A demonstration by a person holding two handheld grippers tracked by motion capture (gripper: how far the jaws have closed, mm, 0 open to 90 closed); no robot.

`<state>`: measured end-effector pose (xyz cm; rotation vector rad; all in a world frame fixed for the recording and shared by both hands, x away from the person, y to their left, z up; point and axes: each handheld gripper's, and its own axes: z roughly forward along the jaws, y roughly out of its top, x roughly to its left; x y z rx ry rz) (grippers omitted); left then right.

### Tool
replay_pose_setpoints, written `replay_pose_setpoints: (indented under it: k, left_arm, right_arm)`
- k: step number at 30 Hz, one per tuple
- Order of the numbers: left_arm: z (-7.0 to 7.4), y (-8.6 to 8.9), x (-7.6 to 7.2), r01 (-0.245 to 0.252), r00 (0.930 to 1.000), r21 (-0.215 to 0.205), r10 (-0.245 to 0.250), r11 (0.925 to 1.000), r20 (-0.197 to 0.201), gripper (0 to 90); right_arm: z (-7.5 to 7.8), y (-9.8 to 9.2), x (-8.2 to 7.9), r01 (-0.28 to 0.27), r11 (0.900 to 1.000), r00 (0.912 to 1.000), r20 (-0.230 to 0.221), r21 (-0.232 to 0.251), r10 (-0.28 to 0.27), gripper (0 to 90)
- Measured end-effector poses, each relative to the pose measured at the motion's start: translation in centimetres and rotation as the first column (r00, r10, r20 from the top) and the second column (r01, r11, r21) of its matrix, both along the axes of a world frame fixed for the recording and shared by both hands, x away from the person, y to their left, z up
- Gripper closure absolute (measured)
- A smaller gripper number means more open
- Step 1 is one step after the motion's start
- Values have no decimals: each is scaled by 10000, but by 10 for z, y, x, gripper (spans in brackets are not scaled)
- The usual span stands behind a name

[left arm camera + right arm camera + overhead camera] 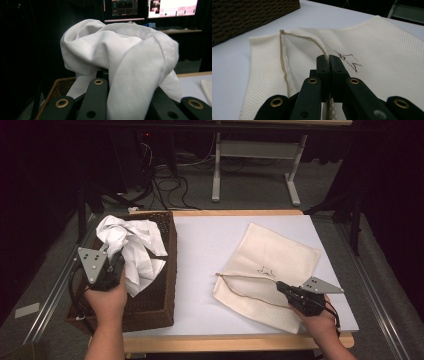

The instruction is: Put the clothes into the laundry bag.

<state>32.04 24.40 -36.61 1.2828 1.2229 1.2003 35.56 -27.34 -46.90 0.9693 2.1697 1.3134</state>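
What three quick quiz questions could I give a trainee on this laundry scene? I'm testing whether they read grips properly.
1. True or false: the right gripper is shut on the zipper edge of the mesh bag.
2. What does the left gripper hold?
A. brown cord
B. white garment
C. basket rim
3. Fill in: the garment hangs above the wicker ____.

Key:
1. true
2. B
3. basket

L gripper (116,261) & R gripper (281,286) both clamped.
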Motion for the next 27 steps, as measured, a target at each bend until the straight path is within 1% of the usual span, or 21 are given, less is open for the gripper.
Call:
replay_pose_setpoints:
  k: [2,5,7,10,13,16,20,22,25,27]
  left_arm:
    - [7,-3,-2,-12,9997,66,10,10000,255,835]
    - [15,-7,-3,28,9980,49,-31,10000,629,835]
    - [21,-12,-5,145,9965,52,-148,9999,820,835]
    - [29,-21,-5,345,9937,174,-362,9993,1061,835]
    - [35,-31,-7,597,9894,158,-613,9981,1320,835]
    - [40,-44,-7,907,9848,169,-922,9957,1472,835]
    - [44,-62,-8,1359,9765,148,-1365,9906,1670,835]
    - [46,-71,-8,1585,9712,143,-1585,9873,1779,835]
    - [50,-86,-9,1954,9619,119,-1940,9807,1928,835]
    - [53,-96,-11,2267,9523,119,-2242,9739,2072,835]
  right_arm:
    - [0,0,0,1,10000,10000,-2,6,-1,880]
    - [0,0,0,33,10000,10000,-35,22,-32,880]
    - [0,0,0,6,10000,10000,6,22,-6,880]
    - [0,0,0,13,10000,10000,-4,24,-13,880]
    - [0,0,0,30,10000,10000,-31,67,-29,880]
    - [0,1,0,32,10000,10000,-70,91,-32,880]
    - [0,1,0,16,9999,10000,-65,118,-16,880]
    - [0,1,-1,16,9999,10000,-70,121,-15,880]
    - [0,1,0,-4,10000,10000,-50,93,4,880]
    - [0,1,0,-11,10000,10000,-52,96,11,880]
